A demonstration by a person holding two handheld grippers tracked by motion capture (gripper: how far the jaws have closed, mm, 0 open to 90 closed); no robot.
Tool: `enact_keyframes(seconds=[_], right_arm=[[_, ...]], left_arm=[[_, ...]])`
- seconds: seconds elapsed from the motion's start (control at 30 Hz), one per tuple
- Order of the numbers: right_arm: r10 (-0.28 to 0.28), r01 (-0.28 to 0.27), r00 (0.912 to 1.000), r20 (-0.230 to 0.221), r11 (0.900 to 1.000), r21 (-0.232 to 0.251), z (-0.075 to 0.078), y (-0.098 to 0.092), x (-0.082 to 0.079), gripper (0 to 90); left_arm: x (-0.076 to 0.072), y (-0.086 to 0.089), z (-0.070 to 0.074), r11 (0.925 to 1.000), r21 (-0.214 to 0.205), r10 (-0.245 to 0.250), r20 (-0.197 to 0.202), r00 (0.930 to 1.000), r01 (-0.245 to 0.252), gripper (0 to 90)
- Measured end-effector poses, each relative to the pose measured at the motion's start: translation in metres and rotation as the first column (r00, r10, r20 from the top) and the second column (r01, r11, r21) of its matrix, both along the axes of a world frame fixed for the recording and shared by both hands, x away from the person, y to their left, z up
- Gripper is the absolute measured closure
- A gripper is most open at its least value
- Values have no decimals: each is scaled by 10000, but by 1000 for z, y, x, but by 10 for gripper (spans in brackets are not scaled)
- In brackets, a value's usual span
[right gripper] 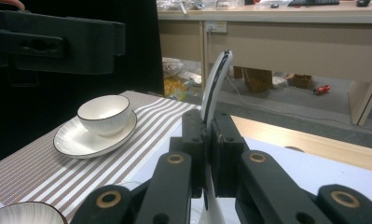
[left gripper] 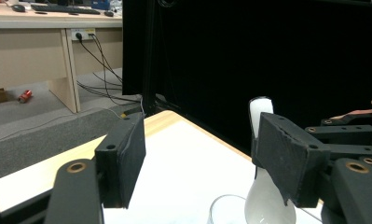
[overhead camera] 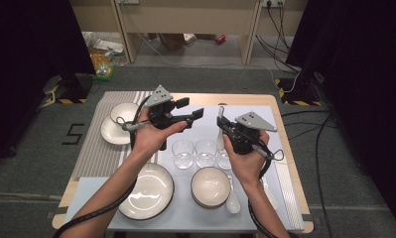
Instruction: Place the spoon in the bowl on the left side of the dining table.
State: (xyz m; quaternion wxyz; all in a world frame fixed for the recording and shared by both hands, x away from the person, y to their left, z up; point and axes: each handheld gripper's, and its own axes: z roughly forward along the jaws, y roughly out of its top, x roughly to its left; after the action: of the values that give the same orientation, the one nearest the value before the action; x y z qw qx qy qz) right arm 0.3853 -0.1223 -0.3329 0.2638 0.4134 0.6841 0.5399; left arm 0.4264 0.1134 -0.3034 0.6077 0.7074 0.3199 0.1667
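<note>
Right gripper fingers clamped on white spoon (handle upright), left gripper fingers wide apart, holding nothing

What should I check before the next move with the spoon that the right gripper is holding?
1. Grip: the right gripper is shut on the white spoon, handle between the pads: ok.
2. Spoon's pose: handle points up, bowl hangs below the jaws: ok.
3. Left gripper: jaws wide apart, nothing between them: ok.
4. Space between grippers: they are apart in the high view: ok.
5. Below the spoon: three glasses stand close under the right hand; risk of a knock: not ok.
6. Where it goes: a second spoon lies beside the near bowl; the far bowl on its plate has none: cannot tell.
</note>
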Motion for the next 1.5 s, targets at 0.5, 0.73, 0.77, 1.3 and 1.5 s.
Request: enact_keyframes(seconds=[0.5, 0.73, 0.77, 1.3, 1.5], right_arm=[[175, -175, 9998, 36, 9997, -156, -1, 11, 5, 862], [228, -228, 9997, -14, 9997, -49, -2, 16, 6, 862], [232, -232, 9997, -3, 9997, -62, -2, 16, 6, 862], [317, -313, 9993, 172, 9993, -215, -1, 19, 4, 862], [325, -323, 9994, 123, 9994, -138, -2, 21, 4, 862]], left_arm=[[5, -22, 6, 9989, -59, -464, -83, 9989, 463, 322], [10, -30, 6, 9979, -154, -625, -187, 9979, 622, 337], [10, -31, 6, 9979, -131, -644, -224, 9977, 641, 342], [16, -38, -1, 9954, -26, -955, -514, 9941, 955, 540], [16, -40, -3, 9937, -94, -1124, -631, 9917, 1121, 612]])
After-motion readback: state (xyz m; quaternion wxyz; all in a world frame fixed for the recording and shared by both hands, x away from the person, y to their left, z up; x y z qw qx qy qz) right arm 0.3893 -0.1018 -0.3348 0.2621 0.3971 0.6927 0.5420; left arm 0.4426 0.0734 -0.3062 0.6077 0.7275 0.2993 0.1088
